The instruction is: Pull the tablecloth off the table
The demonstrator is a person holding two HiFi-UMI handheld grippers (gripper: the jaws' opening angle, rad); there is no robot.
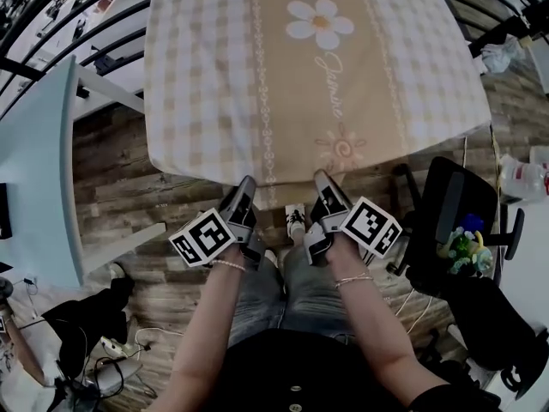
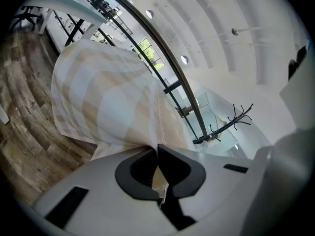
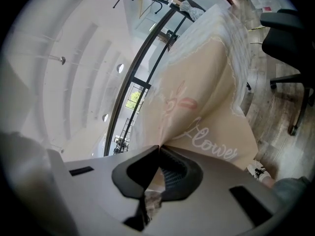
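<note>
- Over the whole table, which is hidden beneath it, lies the tablecloth [image 1: 317,75]. It is checked at the sides, with a beige flowered band down the middle. Its near hem hangs off the edge toward the person.
- From its drape and soft folds I judge it thin, limp and light. It should slide and bunch rather than lift as a sheet, and nothing stands on it to drag along.
- The near hem looks the best place to hold, one grip on each side of the middle band, so the pull stays even.
- Both forearms [image 1: 214,316] reach forward side by side, close together, with the wrists tipped down toward the hem.
- The left gripper [image 1: 248,183] is clamped on a fold of the hem, with cloth pinched between its pads.
- The right gripper [image 1: 322,178] likewise bites the hem, beside the printed lettering.
</note>
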